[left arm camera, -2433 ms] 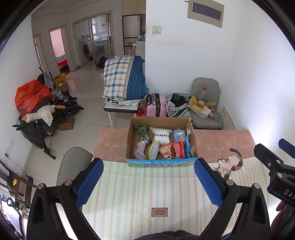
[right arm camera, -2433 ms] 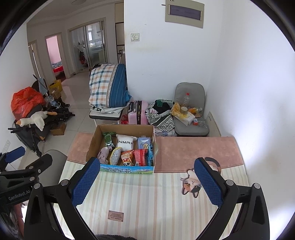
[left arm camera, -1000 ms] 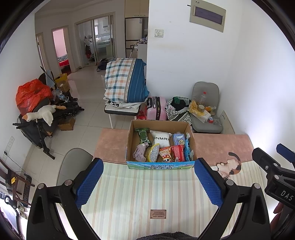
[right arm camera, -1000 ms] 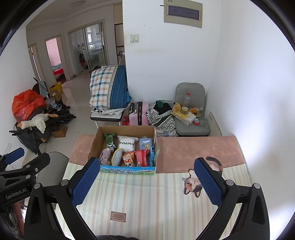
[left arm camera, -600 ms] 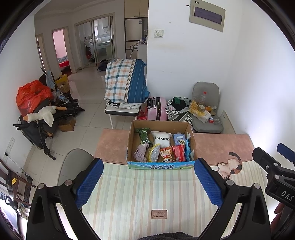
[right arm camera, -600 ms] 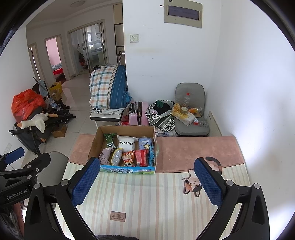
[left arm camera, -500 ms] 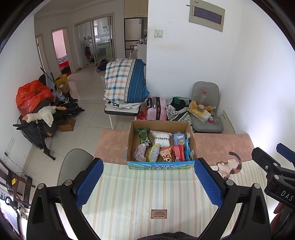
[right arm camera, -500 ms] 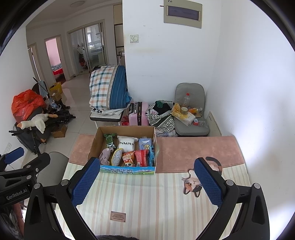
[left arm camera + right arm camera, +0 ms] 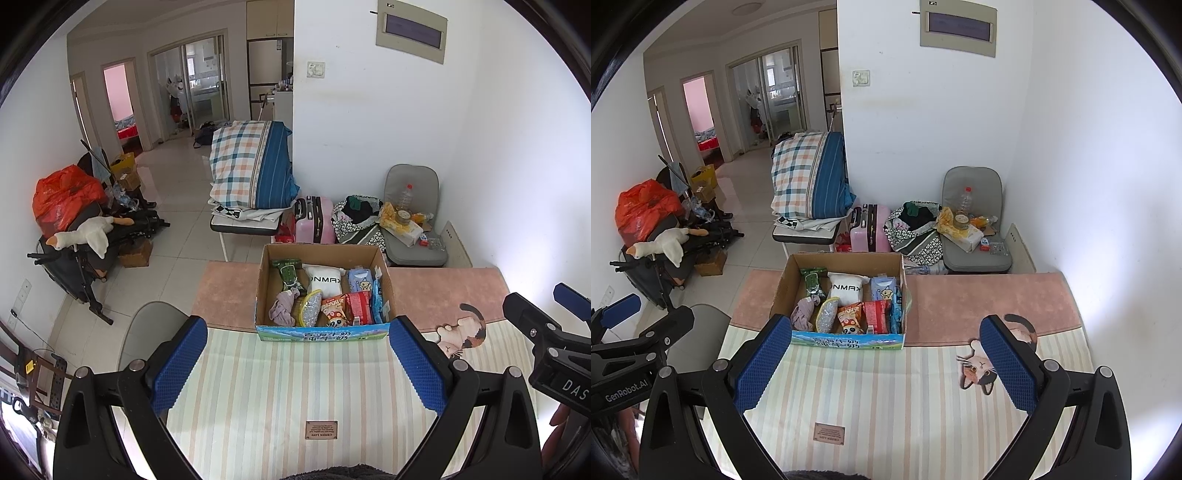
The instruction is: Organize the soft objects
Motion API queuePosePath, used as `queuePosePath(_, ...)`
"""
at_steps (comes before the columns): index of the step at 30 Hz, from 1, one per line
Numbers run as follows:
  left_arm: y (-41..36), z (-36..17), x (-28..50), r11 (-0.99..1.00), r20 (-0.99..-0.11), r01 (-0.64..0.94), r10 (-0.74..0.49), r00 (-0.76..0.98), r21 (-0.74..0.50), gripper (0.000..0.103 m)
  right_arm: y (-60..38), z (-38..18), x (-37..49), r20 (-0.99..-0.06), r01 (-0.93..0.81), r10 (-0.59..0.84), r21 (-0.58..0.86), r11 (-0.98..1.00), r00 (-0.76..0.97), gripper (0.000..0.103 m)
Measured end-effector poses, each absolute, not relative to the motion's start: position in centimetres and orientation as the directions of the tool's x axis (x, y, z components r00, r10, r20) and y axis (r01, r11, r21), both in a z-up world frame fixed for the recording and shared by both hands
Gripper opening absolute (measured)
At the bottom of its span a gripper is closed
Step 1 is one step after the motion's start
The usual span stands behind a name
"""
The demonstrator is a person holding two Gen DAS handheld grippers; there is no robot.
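Soft packets filled one box (image 9: 322, 328) that sat on the pink far strip of the worktop (image 9: 258, 376), at the edge of the striped mat. Behind it on the floor stood one folded quilt (image 9: 251, 166) on a cot, one grey chair (image 9: 412, 236) piled with clutter, and one pink suitcase (image 9: 317, 221). Inside the box lay one white pillow pack (image 9: 325, 283), one lilac cloth (image 9: 283, 307), one green packet (image 9: 289, 273) and one red packet (image 9: 360, 306). Left gripper (image 9: 295, 363) and right gripper (image 9: 886, 363) hovered over the mat, fingers wide and empty, with nothing between them and the box.
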State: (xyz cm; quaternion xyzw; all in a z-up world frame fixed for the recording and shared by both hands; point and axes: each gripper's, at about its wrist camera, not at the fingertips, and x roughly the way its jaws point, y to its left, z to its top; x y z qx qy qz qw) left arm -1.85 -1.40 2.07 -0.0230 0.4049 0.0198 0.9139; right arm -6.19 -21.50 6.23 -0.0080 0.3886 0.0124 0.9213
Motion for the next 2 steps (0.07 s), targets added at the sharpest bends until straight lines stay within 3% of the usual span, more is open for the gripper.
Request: queuePosePath(2, -1.43, 2.27, -1.74, 0.998, -0.738, -0.051, 0.019, 0.675, -0.021, 0.101, -21.53, 6.23, -6.18, -0.716, -0.03, 0.017, -0.006, 1.0, 0.698, 0.103)
